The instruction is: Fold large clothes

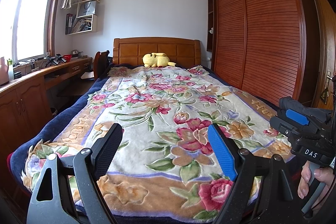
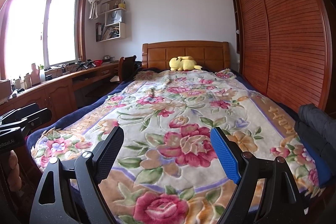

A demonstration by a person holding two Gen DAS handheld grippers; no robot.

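Note:
A dark padded garment (image 2: pixel 315 127) lies bunched at the right edge of the bed, with a blue part showing under it. In the left wrist view the same garment (image 1: pixel 294 103) sits just behind my right gripper (image 1: pixel 281 116). My left gripper (image 1: pixel 164 128) hovers open over the foot of the floral blanket (image 1: pixel 159 98), nothing between its fingers. My right gripper (image 2: pixel 167 131) is also open and empty above the blanket (image 2: pixel 178 102), the garment off to its right. At the left edge of the right wrist view, my left gripper (image 2: pixel 42 113) shows partly.
A yellow plush toy (image 1: pixel 156 60) rests by the wooden headboard (image 1: pixel 156 49). A slatted wooden wardrobe (image 1: pixel 262 34) runs along the right of the bed. On the left are a cluttered desk (image 1: pixel 42 72) and a chair (image 1: pixel 100 62). A person's hand (image 1: pixel 310 177) holds the right gripper's handle.

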